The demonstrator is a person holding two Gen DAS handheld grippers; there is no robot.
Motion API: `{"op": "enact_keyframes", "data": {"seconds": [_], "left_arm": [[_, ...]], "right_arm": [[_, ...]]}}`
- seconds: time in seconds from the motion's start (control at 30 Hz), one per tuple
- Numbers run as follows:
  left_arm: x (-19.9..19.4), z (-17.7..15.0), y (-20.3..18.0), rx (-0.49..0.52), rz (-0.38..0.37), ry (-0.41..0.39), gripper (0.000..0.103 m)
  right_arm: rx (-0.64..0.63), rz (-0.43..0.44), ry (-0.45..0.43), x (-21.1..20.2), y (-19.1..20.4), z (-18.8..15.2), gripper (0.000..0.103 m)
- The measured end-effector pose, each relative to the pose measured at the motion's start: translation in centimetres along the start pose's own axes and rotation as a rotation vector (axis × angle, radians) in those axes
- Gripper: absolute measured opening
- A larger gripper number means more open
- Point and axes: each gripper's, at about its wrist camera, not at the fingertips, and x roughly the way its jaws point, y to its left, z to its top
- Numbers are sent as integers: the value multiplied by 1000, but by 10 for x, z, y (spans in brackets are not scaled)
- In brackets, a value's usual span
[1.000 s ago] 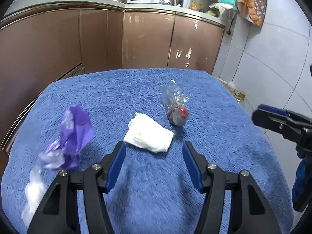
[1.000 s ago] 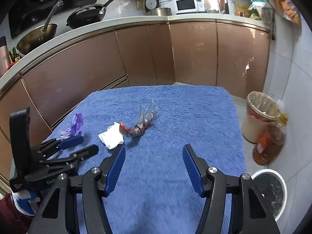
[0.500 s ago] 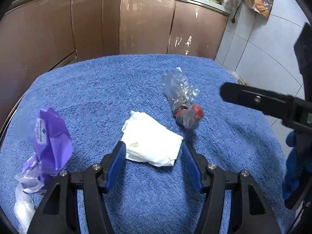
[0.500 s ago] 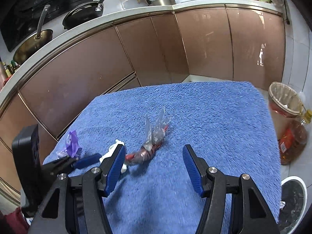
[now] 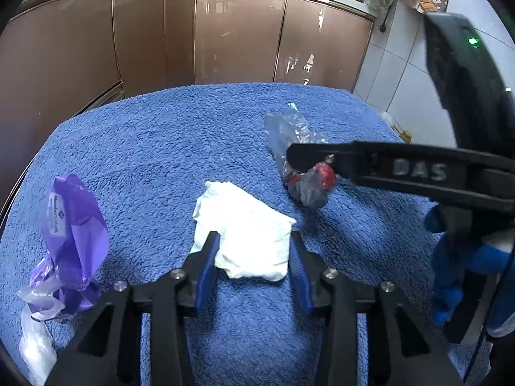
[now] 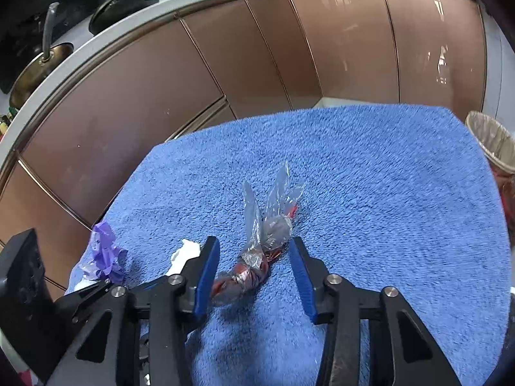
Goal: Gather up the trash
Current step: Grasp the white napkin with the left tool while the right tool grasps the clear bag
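Three pieces of trash lie on a blue towel-covered table (image 5: 161, 148). A crumpled white tissue (image 5: 248, 230) lies between the open fingers of my left gripper (image 5: 254, 251). A clear plastic wrapper with a red and dark lump (image 6: 257, 254) lies between the open fingers of my right gripper (image 6: 254, 267); it also shows in the left wrist view (image 5: 305, 183), with the right gripper's finger (image 5: 386, 164) beside it. A purple plastic bag (image 5: 70, 234) lies at the table's left edge, also in the right wrist view (image 6: 106, 254).
Brown kitchen cabinets (image 6: 257, 48) stand behind the table. A lined trash bin (image 6: 492, 141) stands on the floor past the table's right edge. Pans (image 6: 125, 3) sit on the counter. A white tiled wall (image 5: 402, 74) is at the right.
Both grippers have moved forward and down to the table. The tissue now lies between the left fingers and the clear wrapper between the right fingers. Both stay open.
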Motion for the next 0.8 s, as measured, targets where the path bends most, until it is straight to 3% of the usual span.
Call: {"op": "enact_keyframes", "data": {"seconds": [0.17,0.27,0.5,0.8], "left_arm": [[-1,-3,-1,-1,-5,-6,31],[-3,-4,-3,0,-4,-8,28],[-12,-9,-9,14,13,-23,13],[-58,-12,-22,-4,-30,-73,10]], "right_arm": [[31,21,29,14,-5,-1,19],[40,39,21,12,-7,-3,12],[41,53,-30,-26,-7,-14,11],[0,-31,-109,-109,3,-48,11]]}}
